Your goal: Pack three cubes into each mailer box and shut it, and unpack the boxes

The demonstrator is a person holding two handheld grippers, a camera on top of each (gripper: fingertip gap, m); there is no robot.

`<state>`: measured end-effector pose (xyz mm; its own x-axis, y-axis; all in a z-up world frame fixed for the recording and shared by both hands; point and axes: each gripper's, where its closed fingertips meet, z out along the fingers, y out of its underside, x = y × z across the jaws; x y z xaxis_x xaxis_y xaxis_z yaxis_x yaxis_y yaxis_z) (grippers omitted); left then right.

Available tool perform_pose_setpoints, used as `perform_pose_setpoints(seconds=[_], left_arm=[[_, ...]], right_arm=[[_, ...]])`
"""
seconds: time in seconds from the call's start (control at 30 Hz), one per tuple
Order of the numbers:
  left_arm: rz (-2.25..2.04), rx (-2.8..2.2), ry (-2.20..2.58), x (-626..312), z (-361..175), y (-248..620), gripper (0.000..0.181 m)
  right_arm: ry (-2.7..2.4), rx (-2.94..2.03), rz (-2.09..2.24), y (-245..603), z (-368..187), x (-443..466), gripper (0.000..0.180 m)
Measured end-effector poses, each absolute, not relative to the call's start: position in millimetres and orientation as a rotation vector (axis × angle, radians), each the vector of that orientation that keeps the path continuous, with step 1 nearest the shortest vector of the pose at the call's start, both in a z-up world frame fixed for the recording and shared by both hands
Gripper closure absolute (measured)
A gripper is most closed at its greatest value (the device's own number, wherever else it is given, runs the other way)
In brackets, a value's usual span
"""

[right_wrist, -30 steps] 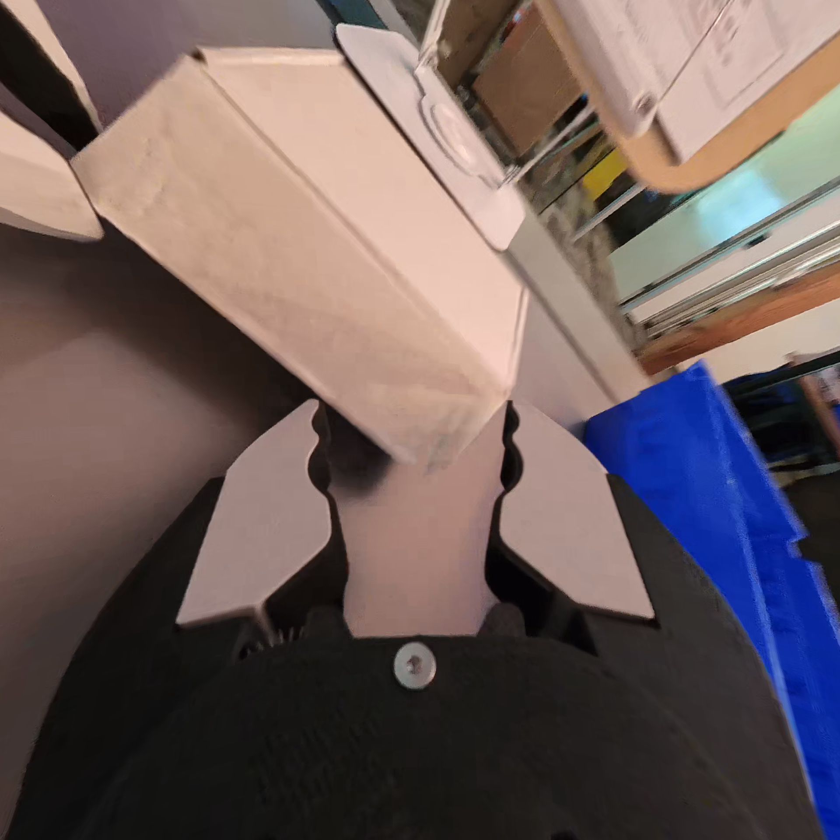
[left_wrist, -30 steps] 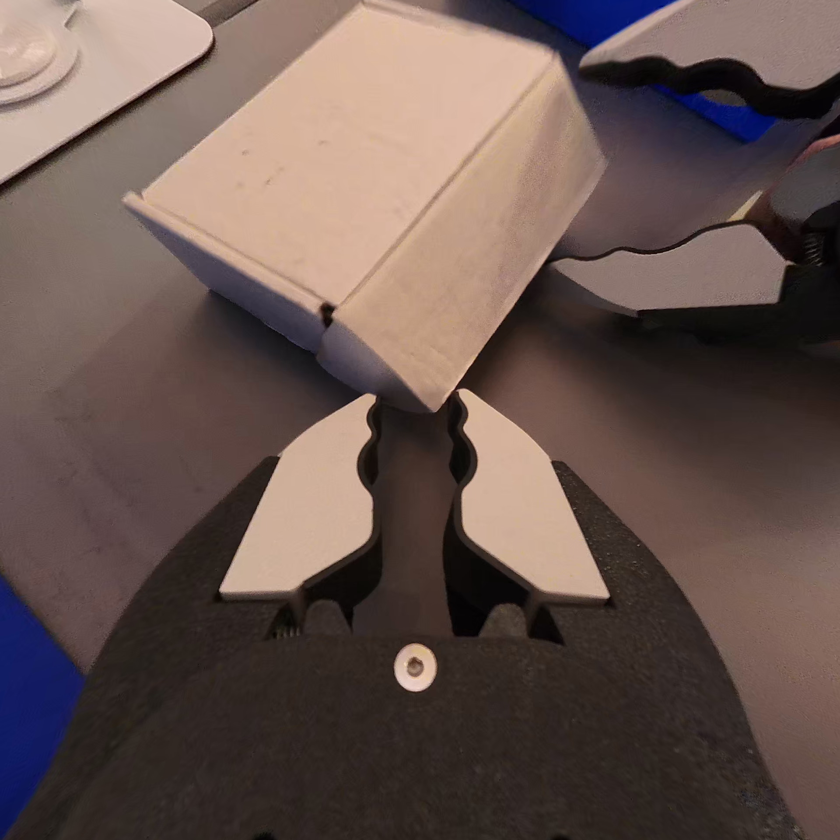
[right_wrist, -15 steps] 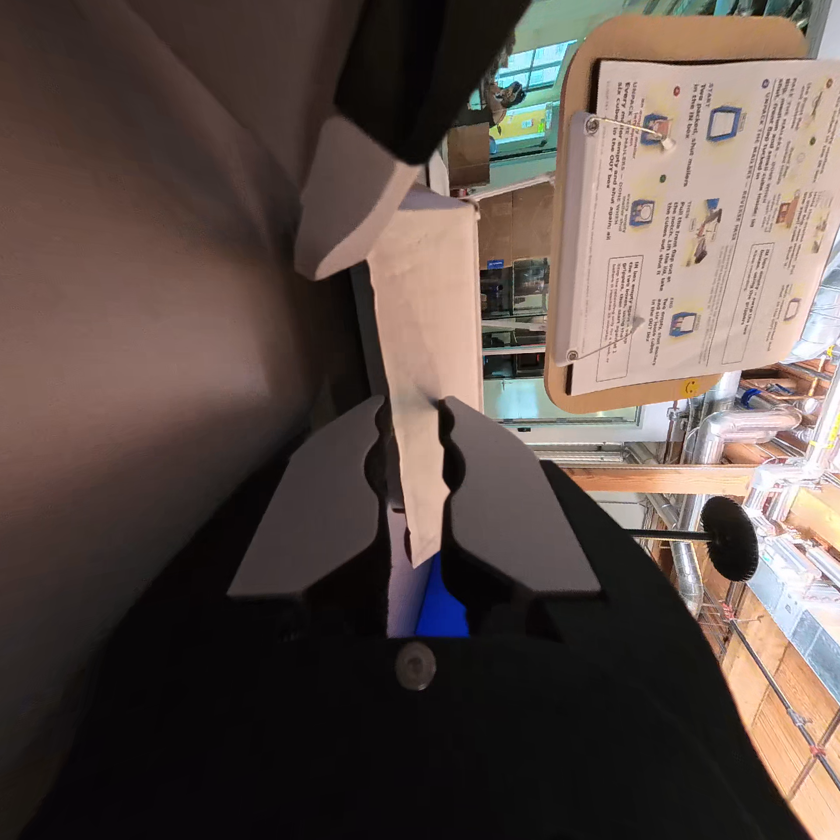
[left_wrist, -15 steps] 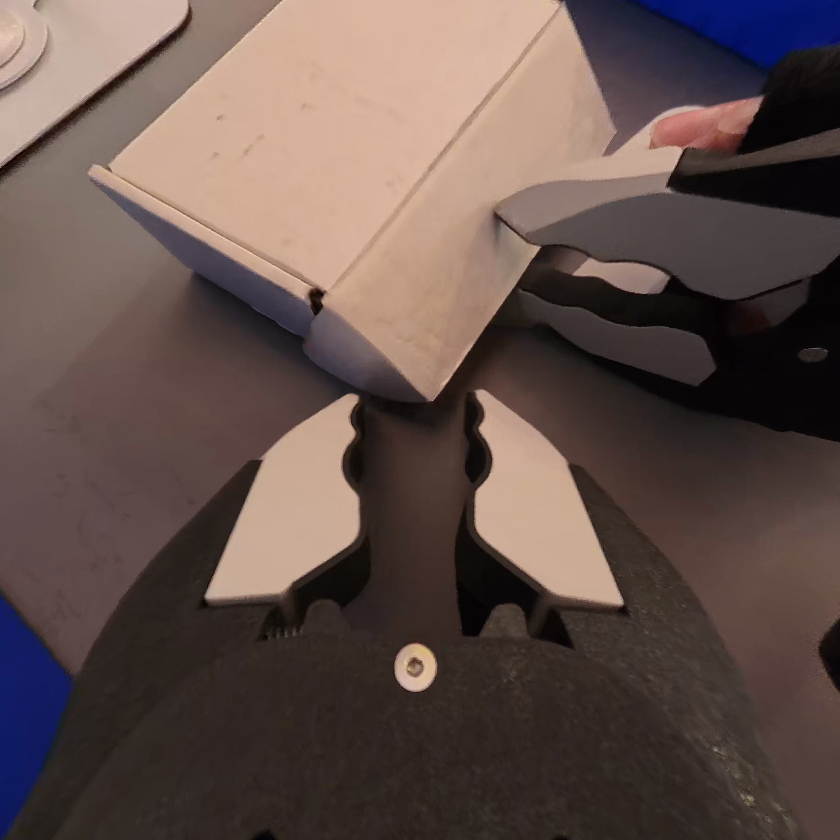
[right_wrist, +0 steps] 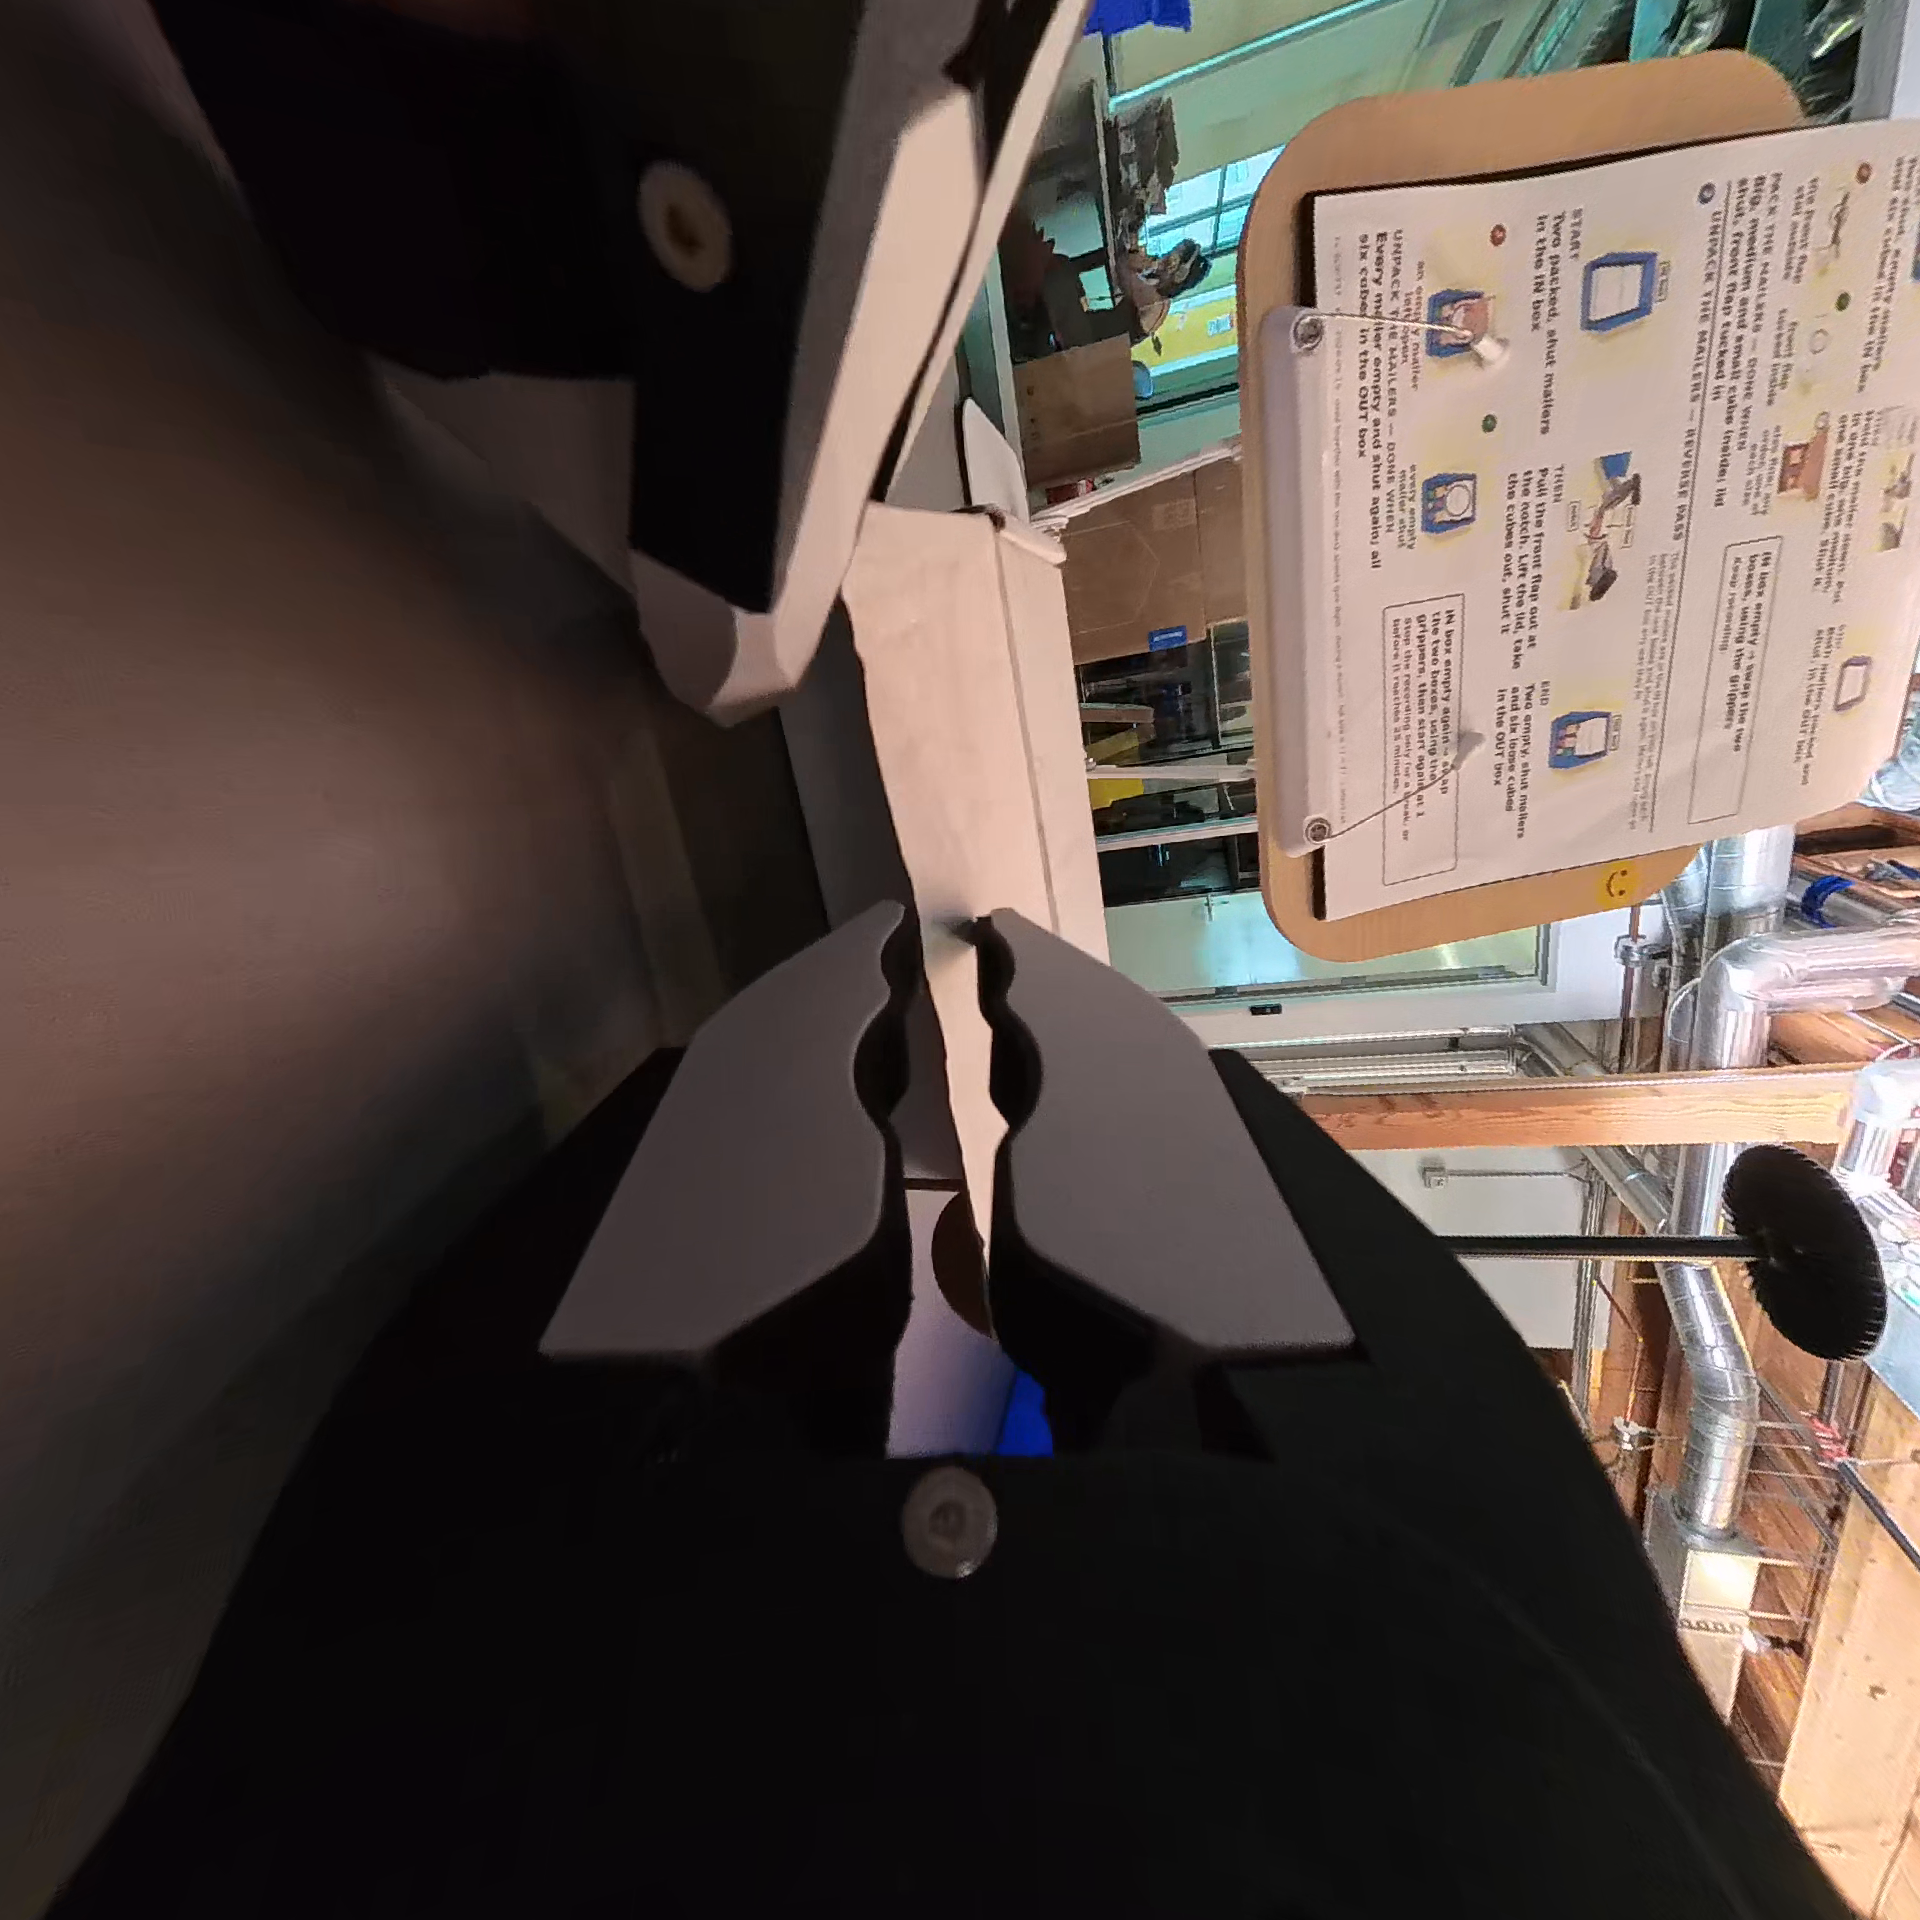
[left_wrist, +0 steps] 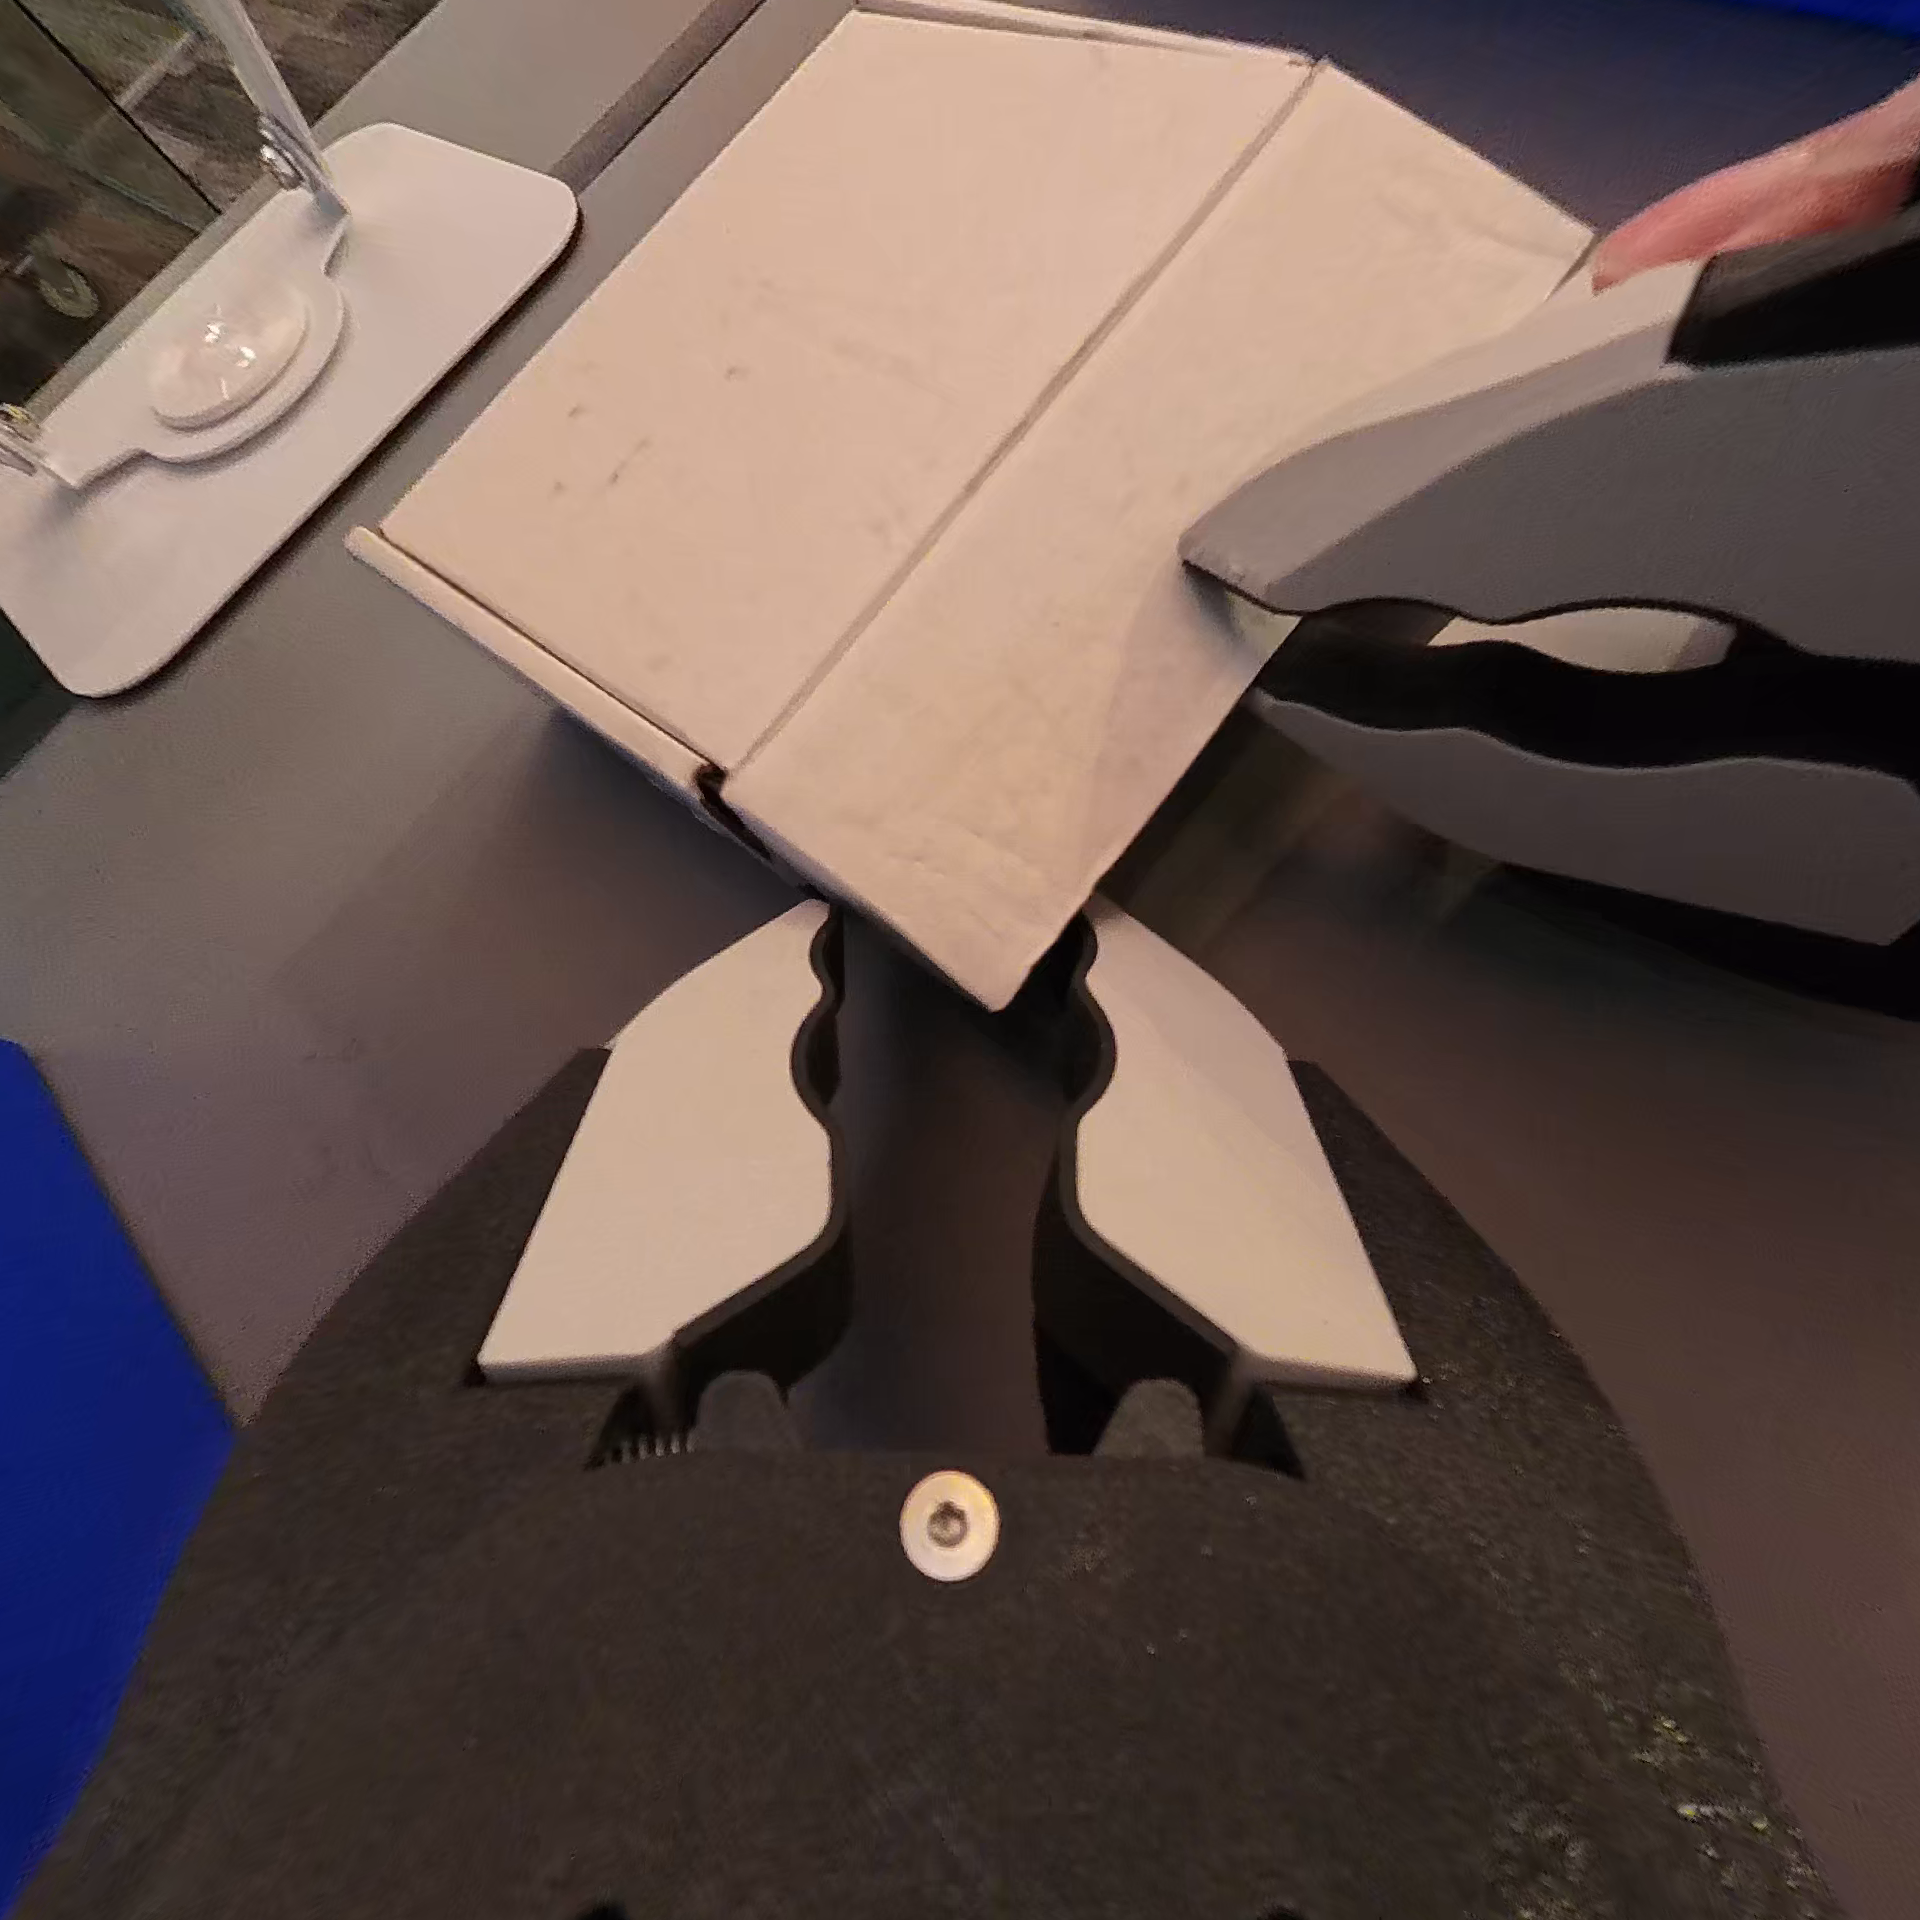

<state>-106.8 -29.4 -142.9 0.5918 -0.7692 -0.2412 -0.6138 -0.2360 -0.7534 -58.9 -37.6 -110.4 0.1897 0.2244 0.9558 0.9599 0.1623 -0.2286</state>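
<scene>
While our right gripper (right_wrist: 948, 935) pinches a flap of the mailer box (left_wrist: 831, 436) tilted on the table (left_wrist: 312, 935), our left gripper (left_wrist: 951, 935), jaws narrowly parted at its near corner, could let it skid.

Printed instruction sheet (right_wrist: 1621, 499) with small pictures on a wooden clipboard (right_wrist: 1351, 914); yellow smiley sticker (right_wrist: 1614, 884) at its edge.

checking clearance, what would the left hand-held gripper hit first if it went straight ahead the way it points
Probably the white mailer box: its near corner already sits between the open fingertips of the left hand-held gripper.
</scene>
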Motion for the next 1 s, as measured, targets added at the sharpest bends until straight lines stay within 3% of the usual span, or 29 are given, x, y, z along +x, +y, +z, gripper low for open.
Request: perform_pose_setpoints(seconds=[0.1, 0.27, 0.57, 1.0], left_arm=[[-0.294, -1.97, 1.08, -105.4, -142.2, -29.1, 0.14], [-0.318, -1.98, 1.126, -98.2, -145.6, -33.0, 0.115], [-0.362, -2.0, 1.143, -93.5, -147.8, -33.8, 0.1], [-0.438, -2.02, 1.121, -93.4, -146.0, -19.8, 0.11]], right_arm=[[-1.269, -1.325, -0.787, -37.0, -111.1, -59.7, 0.168], [-1.271, -1.348, -0.781, -34.8, -116.4, -60.7, 0.166], [-1.271, -1.37, -0.766, -33.6, -119.7, -60.9, 0.165], [-1.293, -1.528, -0.471, -37.1, -129.0, -64.4, 0.148]])
